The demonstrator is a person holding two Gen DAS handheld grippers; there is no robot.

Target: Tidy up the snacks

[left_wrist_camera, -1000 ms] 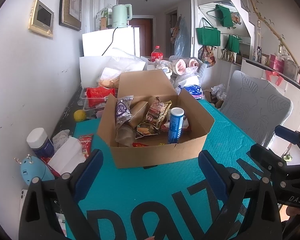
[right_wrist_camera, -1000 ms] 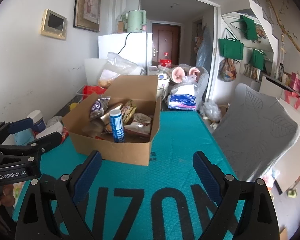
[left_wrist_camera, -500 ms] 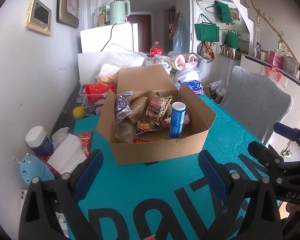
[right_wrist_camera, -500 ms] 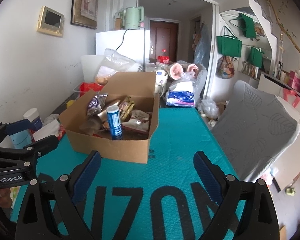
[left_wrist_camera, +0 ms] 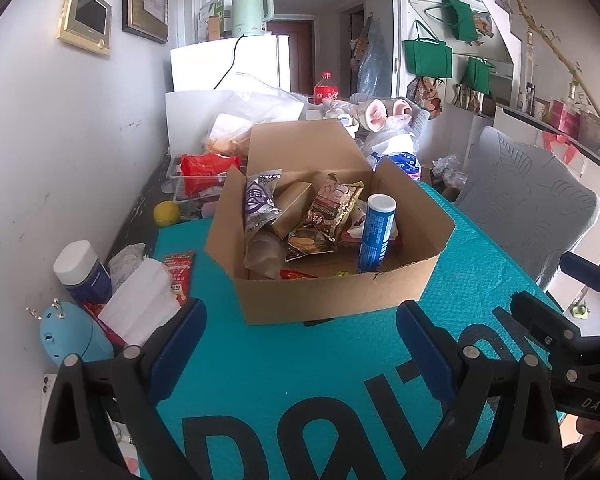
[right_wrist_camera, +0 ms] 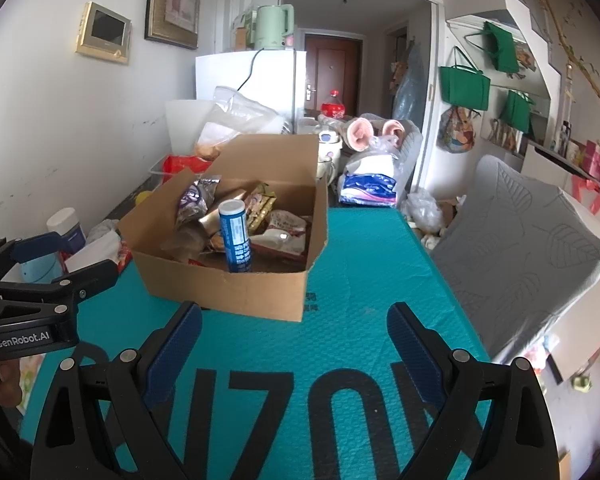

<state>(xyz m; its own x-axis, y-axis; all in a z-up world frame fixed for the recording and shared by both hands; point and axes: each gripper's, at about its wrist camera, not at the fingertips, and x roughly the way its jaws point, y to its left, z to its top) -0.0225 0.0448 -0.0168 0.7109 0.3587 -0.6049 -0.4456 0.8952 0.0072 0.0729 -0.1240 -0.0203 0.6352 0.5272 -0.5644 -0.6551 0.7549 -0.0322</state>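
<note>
An open cardboard box (left_wrist_camera: 332, 300) (right_wrist_camera: 224, 292) stands on the teal mat. Inside it are a tall blue tube with a white cap (left_wrist_camera: 376, 234) (right_wrist_camera: 236, 240), a purple snack bag (left_wrist_camera: 260, 204), a gold and brown packet (left_wrist_camera: 328, 212) and other wrappers. My left gripper (left_wrist_camera: 300, 328) hovers open in front of the box, nothing between its blue pads. My right gripper (right_wrist_camera: 294, 336) is also open and empty, just short of the box's right corner. Each gripper shows at the edge of the other's view.
Left of the box lie a red snack packet (left_wrist_camera: 178, 272), white tissues (left_wrist_camera: 140, 304), a white-capped jar (left_wrist_camera: 82, 270) and a pale blue object (left_wrist_camera: 66, 338). A yellow ball (left_wrist_camera: 166, 213) and a clear bin with red packets (left_wrist_camera: 204, 176) sit behind. A grey chair (right_wrist_camera: 516, 248) stands at right.
Both views have shifted slightly, so the box sits a little closer and higher in frame. Both grippers stay open and the box contents have not moved.
</note>
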